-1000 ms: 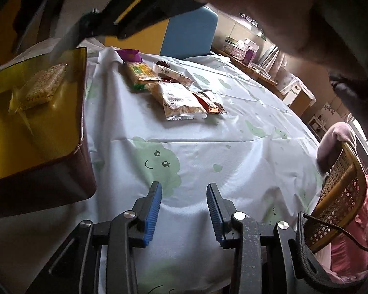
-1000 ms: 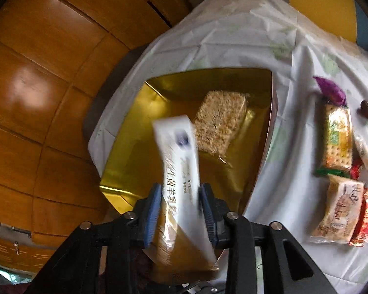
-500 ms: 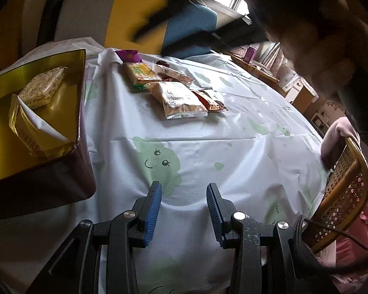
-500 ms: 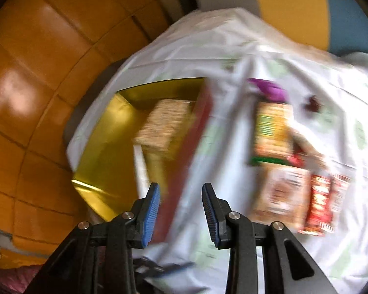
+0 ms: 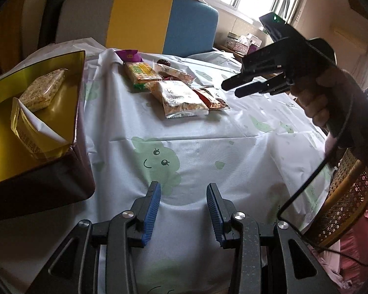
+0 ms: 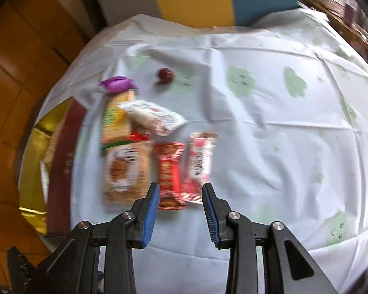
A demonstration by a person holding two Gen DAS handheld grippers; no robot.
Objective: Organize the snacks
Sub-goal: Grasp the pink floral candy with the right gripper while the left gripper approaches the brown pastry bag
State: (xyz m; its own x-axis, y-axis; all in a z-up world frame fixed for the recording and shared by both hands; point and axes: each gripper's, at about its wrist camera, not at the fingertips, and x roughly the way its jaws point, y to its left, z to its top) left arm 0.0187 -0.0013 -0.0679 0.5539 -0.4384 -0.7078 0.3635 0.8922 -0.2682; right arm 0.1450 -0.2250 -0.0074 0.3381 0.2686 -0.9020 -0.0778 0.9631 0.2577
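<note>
A gold-lined box (image 5: 78,98) stands at the table's left with a rice-cracker packet (image 5: 43,89) and a white-and-gold packet (image 5: 34,134) inside. Loose snacks lie in a cluster on the cloth: a purple candy (image 6: 117,84), a green-yellow cracker pack (image 6: 116,120), a beige packet (image 6: 125,171) and two red packets (image 6: 170,171). My right gripper (image 6: 179,191) hovers open and empty just above the red packets; it also shows in the left wrist view (image 5: 229,88). My left gripper (image 5: 183,193) is open and empty over the bare near cloth.
A dark red date (image 6: 164,75) and a white wrapper (image 6: 154,117) lie by the cluster. A grey, yellow and blue chair back (image 5: 139,19) stands behind the table. At the right edge are a wicker chair (image 5: 343,196) and a dangling cable (image 5: 306,183).
My right gripper let go of the white-and-gold packet, which now rests in the box, and swung right to above the snack cluster. The left gripper stayed still.
</note>
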